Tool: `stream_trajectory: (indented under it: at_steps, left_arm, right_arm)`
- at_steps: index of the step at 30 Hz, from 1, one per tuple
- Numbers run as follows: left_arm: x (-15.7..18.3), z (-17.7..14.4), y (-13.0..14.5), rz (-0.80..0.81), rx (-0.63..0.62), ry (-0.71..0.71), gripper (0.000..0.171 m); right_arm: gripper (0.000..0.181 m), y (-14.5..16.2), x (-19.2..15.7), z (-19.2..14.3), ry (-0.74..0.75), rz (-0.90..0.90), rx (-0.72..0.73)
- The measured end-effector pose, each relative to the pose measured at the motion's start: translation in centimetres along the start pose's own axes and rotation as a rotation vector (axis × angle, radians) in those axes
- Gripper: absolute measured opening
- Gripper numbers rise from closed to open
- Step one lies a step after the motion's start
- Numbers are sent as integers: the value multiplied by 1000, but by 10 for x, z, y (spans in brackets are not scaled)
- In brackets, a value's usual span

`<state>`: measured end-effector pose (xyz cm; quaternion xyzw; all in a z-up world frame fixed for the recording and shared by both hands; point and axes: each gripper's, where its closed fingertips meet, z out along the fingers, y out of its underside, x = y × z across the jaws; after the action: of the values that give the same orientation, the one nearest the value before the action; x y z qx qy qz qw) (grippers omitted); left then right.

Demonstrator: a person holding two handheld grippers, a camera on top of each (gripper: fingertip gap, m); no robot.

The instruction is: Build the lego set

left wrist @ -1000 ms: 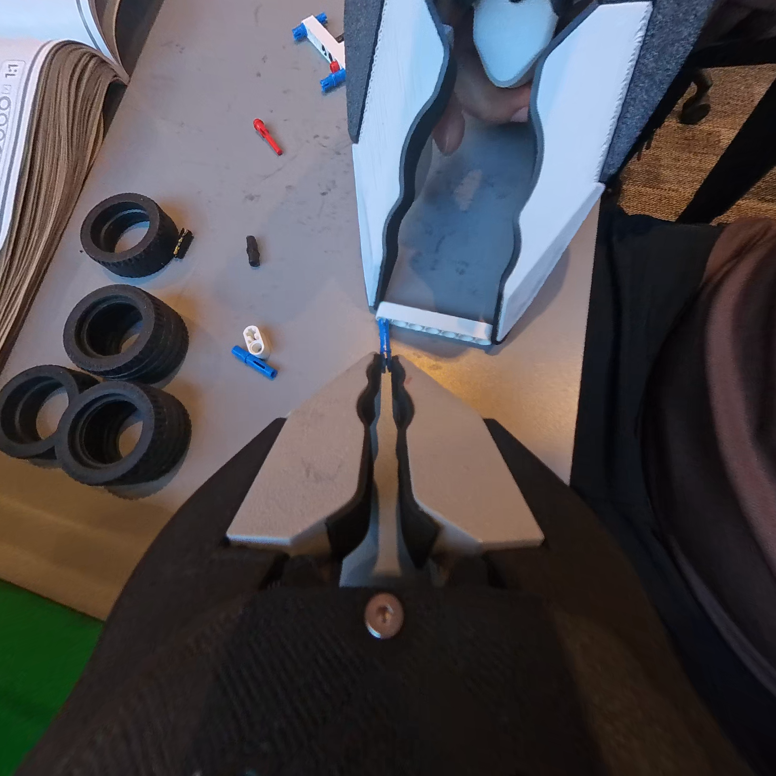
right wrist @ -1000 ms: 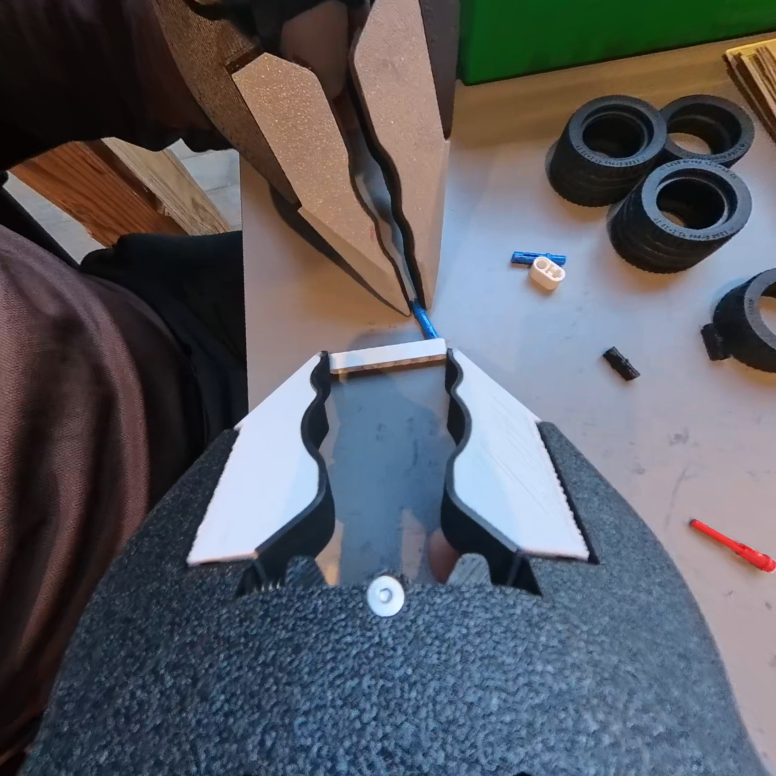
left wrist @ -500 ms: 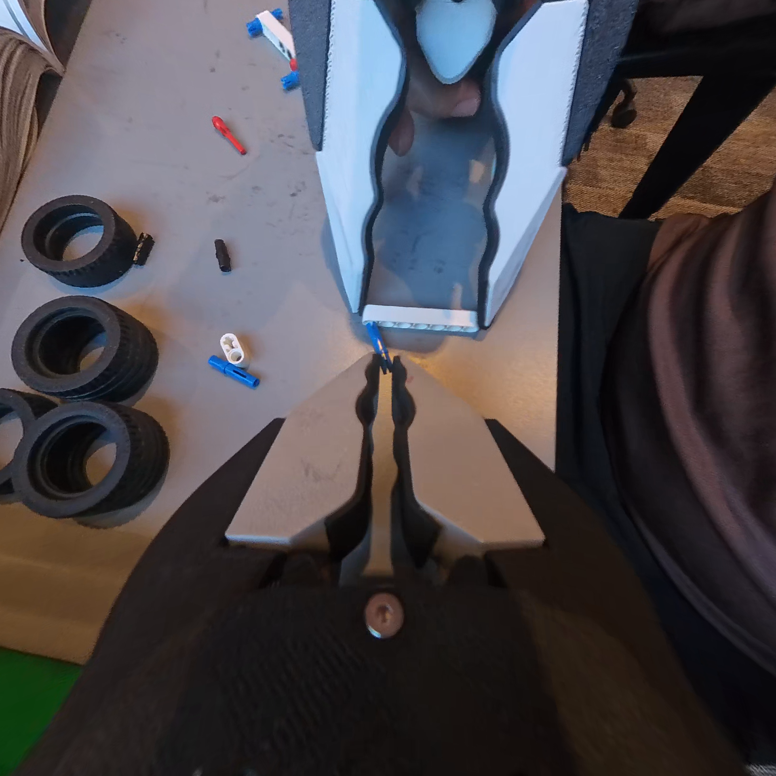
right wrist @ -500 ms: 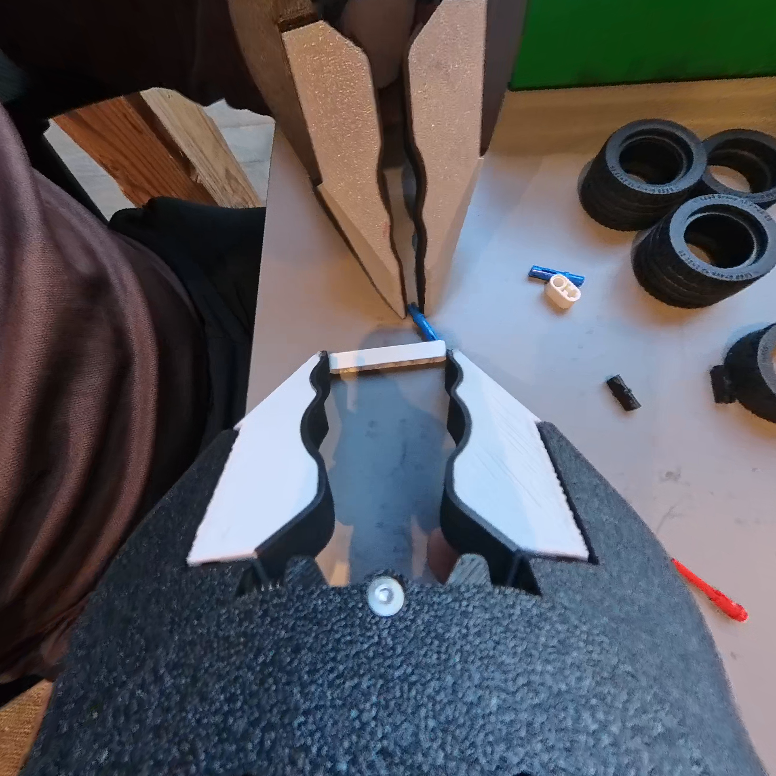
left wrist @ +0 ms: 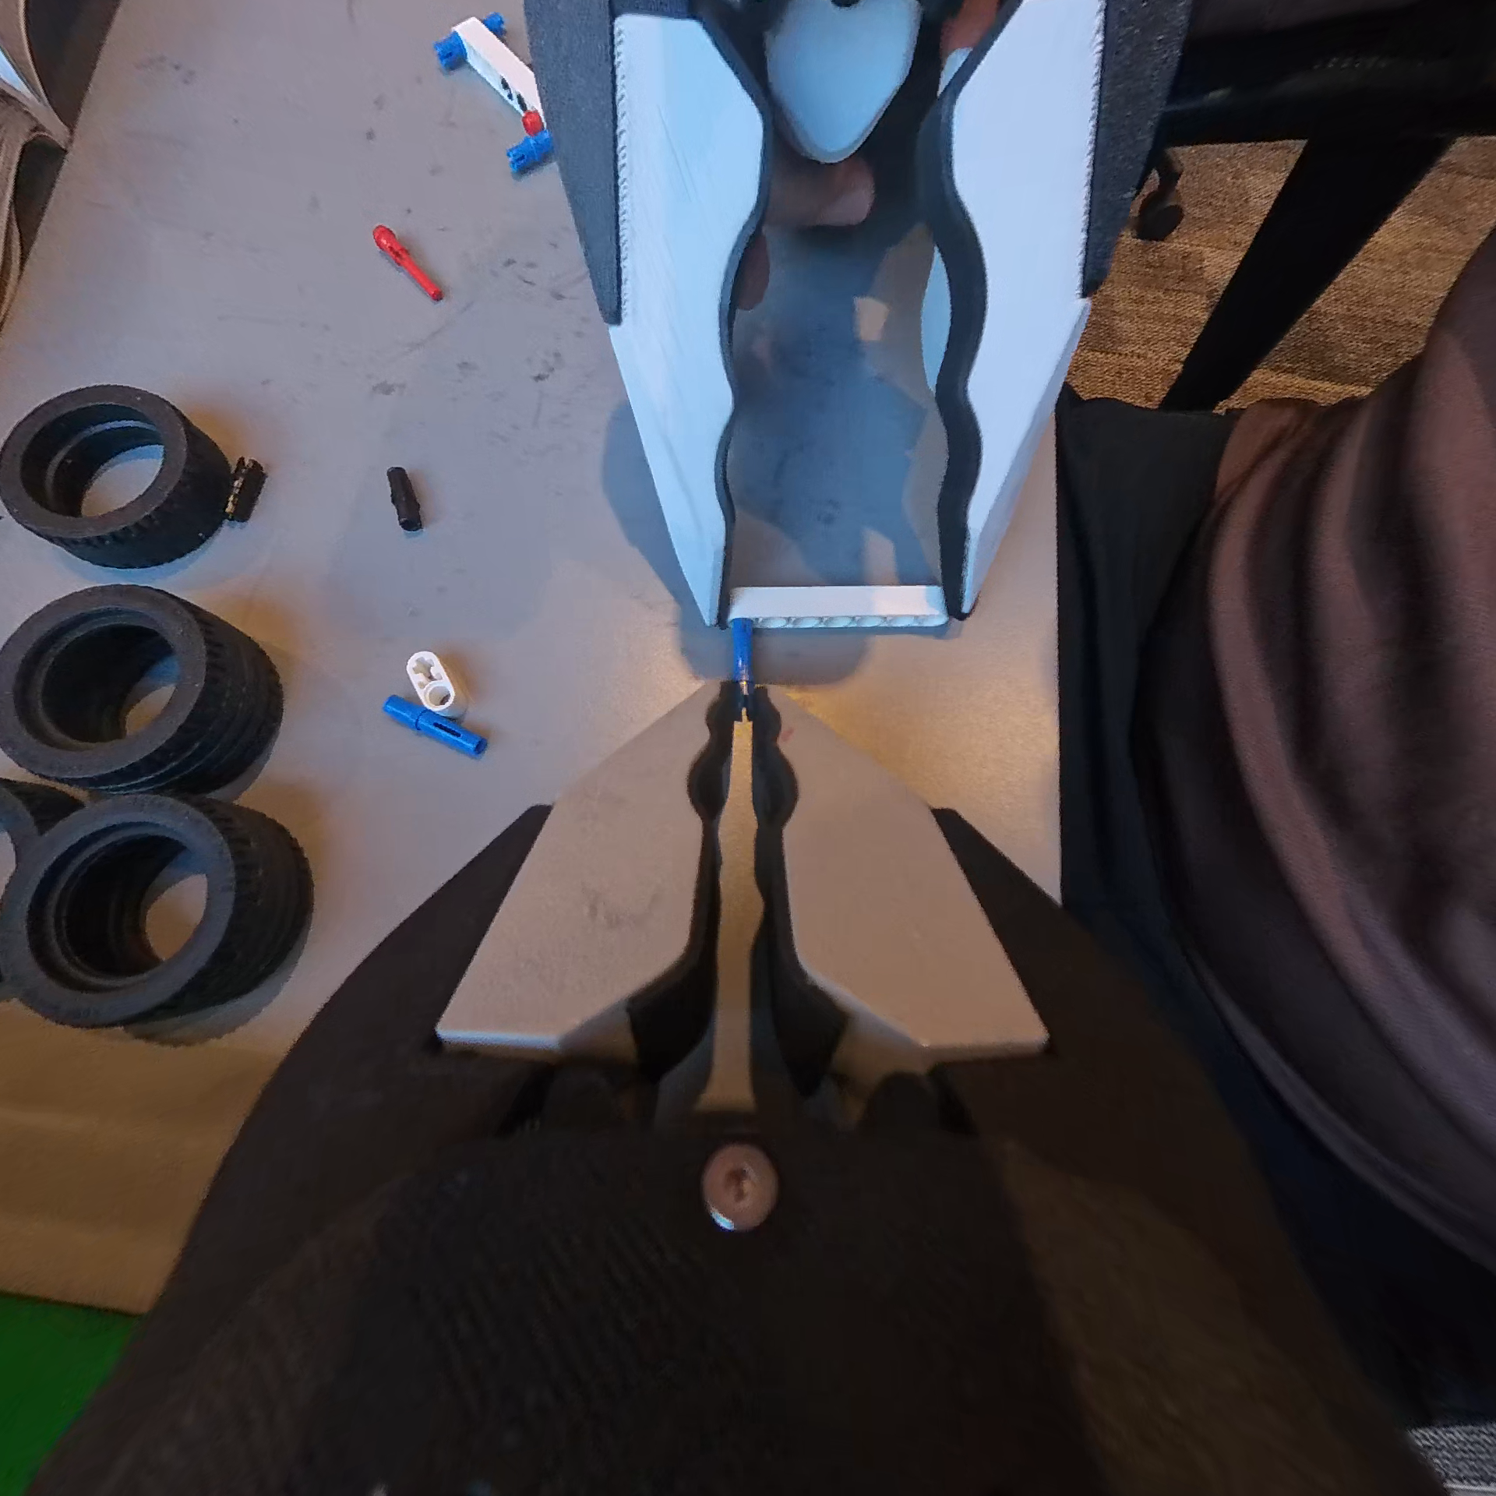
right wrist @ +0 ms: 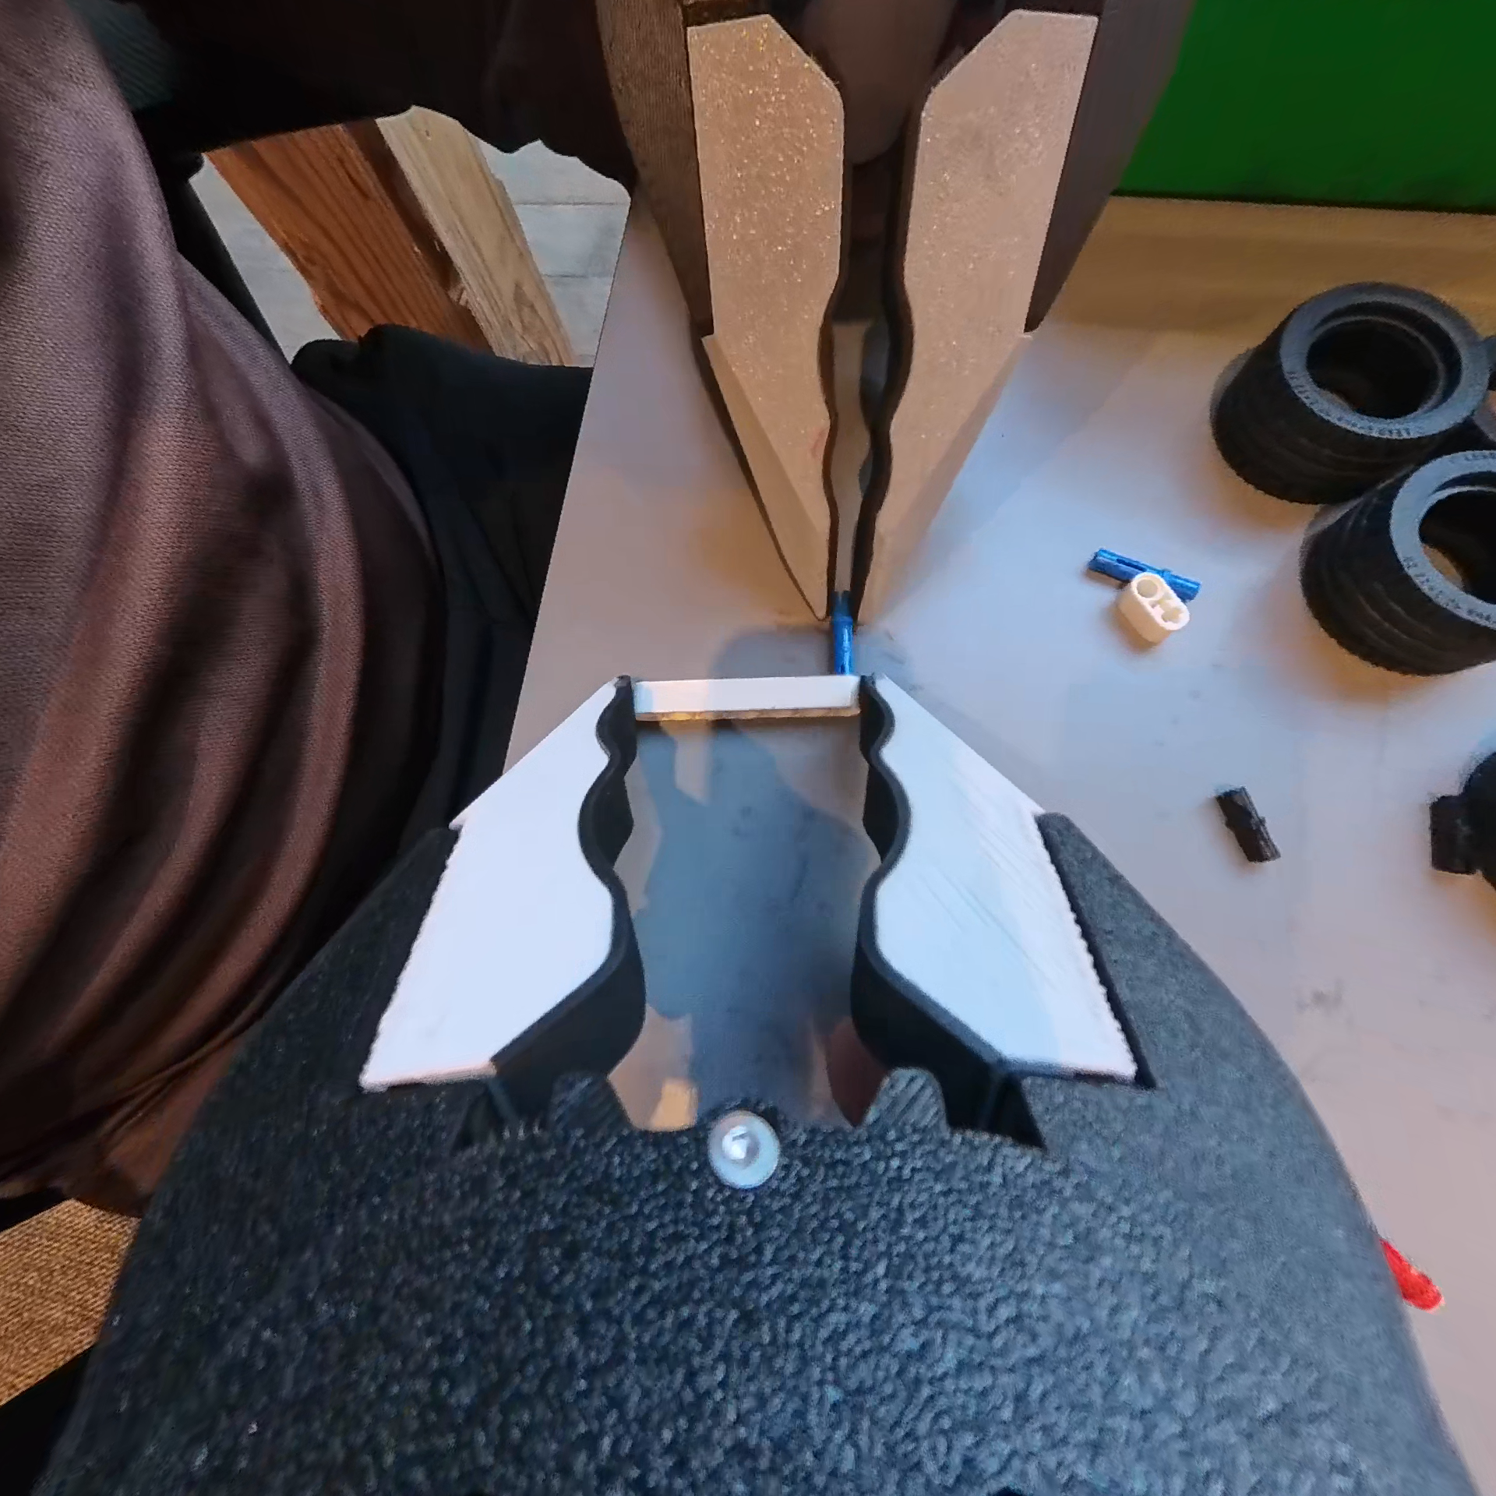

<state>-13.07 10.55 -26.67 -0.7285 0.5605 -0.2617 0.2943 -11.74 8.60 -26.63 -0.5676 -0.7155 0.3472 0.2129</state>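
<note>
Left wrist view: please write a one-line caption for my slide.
Left tongs pinch a blue pin at the end hole of a white beam held across the right tongs, above the grey table.

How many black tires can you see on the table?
4: in the left wrist view, one upper left, one below it, one nearest, and one only partly showing at the left edge. More may lie outside the picture.

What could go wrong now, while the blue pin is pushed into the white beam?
1. The left gripper pinches only the tail of the blue pin, so the pin may slip or tilt instead of entering the end hole.
2. The right gripper holds the white beam by its two ends only; a push at one end may twist it loose.
</note>
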Motion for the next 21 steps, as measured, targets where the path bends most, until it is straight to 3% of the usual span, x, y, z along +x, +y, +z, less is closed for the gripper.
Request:
stream_trajectory:
  at_steps: [4, 11, 21]
  left_arm:
    - [-1, 0, 0, -13, 1, 4, 1]
    - [-3, 0, -1, -28, 3, -3, 1]
    - [-3, 0, -1, -31, 3, -1, 1]
  right_arm:
    - [56, 0, 4, 0, 15, 14, 0]
    - [72, 3, 11, -6, 94, 68, 6]
    - [57, 4, 1, -7, 136, 158, -17]
